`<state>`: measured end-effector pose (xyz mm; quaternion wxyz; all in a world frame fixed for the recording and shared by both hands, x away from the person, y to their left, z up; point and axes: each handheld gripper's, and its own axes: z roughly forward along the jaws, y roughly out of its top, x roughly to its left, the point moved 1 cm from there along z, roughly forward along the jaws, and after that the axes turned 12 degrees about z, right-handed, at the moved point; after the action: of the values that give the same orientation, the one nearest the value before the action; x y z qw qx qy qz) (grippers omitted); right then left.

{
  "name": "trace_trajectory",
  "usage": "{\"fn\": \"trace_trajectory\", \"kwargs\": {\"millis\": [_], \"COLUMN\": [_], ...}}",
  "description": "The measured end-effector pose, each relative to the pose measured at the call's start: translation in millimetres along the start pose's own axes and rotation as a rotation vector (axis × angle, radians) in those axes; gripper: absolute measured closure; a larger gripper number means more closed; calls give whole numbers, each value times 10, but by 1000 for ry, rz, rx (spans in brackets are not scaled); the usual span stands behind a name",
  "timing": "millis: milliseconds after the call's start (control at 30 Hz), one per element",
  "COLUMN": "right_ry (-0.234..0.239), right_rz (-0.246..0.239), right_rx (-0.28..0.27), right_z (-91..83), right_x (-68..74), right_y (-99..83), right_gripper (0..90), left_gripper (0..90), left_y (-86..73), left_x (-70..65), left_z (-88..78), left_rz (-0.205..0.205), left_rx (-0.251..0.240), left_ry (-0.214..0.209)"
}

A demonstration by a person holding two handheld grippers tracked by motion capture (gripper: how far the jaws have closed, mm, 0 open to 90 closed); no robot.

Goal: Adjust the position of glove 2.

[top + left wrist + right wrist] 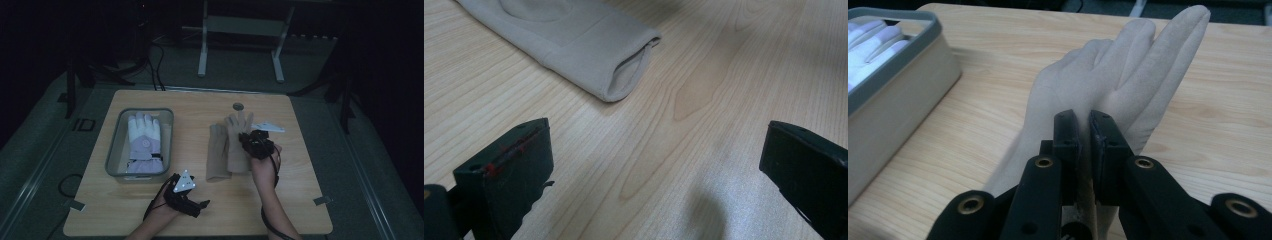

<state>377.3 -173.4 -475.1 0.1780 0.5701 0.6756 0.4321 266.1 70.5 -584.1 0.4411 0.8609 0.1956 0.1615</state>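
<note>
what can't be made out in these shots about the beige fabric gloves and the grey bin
- High view: right gripper covers part of the right beige fabric glove; the dim light hides its seams.
- Left gripper view: top edge cuts off the left beige glove.
- Right gripper view: grey plastic bin is cut off at the left edge.

Two beige gloves (228, 147) lie on the wooden table (295, 200). One white-and-lilac ski glove (143, 142) sits in one grey bin (116, 135). Two handheld grippers: left gripper (202, 205), right gripper (243, 137).
</note>
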Motion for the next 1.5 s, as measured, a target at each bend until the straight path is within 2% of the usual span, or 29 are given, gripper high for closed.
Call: {"fn": "trace_trajectory", "kwargs": {"millis": [200, 300, 333, 367, 467, 600, 867, 967, 1033, 1100, 1500], "right_ry": [14, 16, 10, 6, 7, -5, -17, -21, -27, -39, -33], "right_rz": [15, 11, -1, -6, 18, 31, 58, 61, 67, 49, 25], "right_rx": [40, 46, 43, 42, 46, 93, 160, 180, 183, 184, 189], "right_z": [191, 232, 266, 279, 352, 518, 706, 763, 801, 828, 732], "right_x": [190, 245, 310, 329, 369, 406, 345, 330, 315, 302, 140], "right_y": [-40, -43, -42, -41, -60, -188, -377, -443, -481, -511, -539], "right_gripper": [829, 829, 829, 829, 828, 828, 817, 762, 686, 687, 699], "left_gripper": [11, 11, 11, 11, 11, 11, 11, 11, 10, 11, 11], "left_y": [1, 1, 1, 1, 1, -1, -2, -2, -2, -3, -3], "left_x": [-11, -11, -11, -11, -11, -16, -22, -22, -21, -21, -14], "left_z": [2, 1, 1, 1, 2, -4, -6, -4, -2, -6, -2], "left_rz": [5, 6, 6, 7, 7, 7, 10, 8, 6, 7, -1], "left_rx": [3, 2, 1, 1, 2, -3, 3, 4, 4, 2, 3], "left_ry": [1, 0, 0, -1, -1, 4, 4, 2, 1, 2, -3]}}
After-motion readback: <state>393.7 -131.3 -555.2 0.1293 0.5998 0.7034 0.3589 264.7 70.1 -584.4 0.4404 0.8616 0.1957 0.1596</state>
